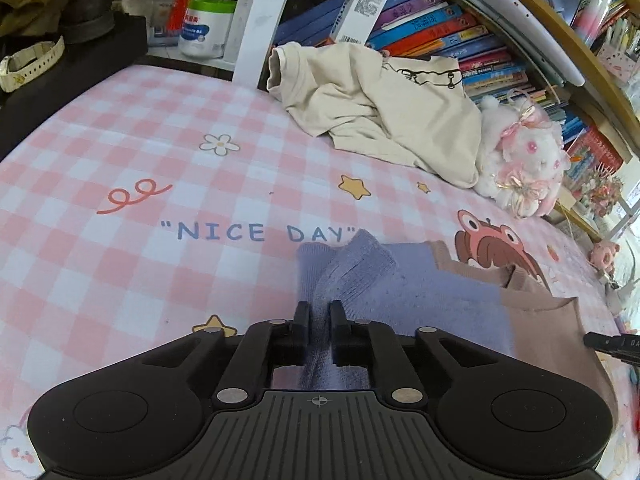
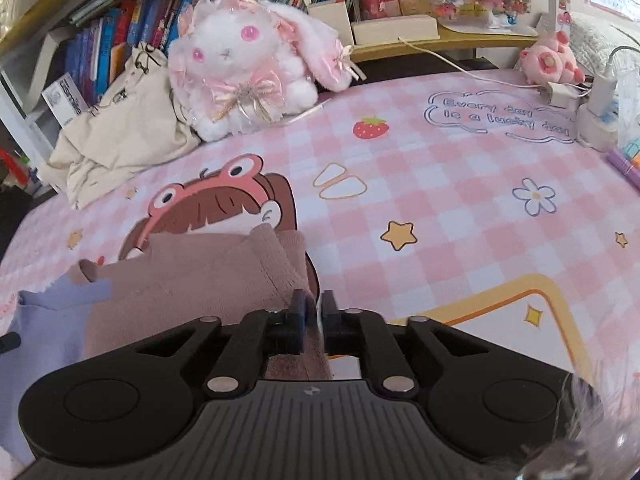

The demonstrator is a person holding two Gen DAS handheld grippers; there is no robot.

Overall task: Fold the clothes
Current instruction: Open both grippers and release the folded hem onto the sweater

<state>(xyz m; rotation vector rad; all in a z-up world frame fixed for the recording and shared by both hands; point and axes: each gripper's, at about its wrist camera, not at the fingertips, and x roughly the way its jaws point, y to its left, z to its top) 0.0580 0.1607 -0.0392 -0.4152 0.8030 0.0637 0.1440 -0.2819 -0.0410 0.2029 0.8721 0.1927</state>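
Pinching the lilac side of a two-tone knit sweater (image 1: 416, 280), the left hand-held gripper (image 1: 319, 312) has its jaws nearly shut on a bunched ridge of ribbed fabric. The right hand-held gripper (image 2: 311, 307) is likewise closed on the dusty-pink side of the same garment, near a ribbed cuff or hem. The sweater lies across a bench (image 1: 140, 168) covered by a pink-and-white checked mat printed with stars, flowers and a cartoon girl, close in front of both tools.

As a judgement, the knit looks soft, light and stretchy: it will sag between the two grips and drape instead of holding a crease, so edges and corners are the sensible places to hold, with both sides moved evenly. A fuzzy surface suggests it should not slip readily.

A crumpled cream T-shirt (image 1: 384, 112) of smoother cloth waits at the back, touching a fluffy white-and-pink plush rabbit (image 2: 244, 64) beside rows of books (image 1: 440, 28).
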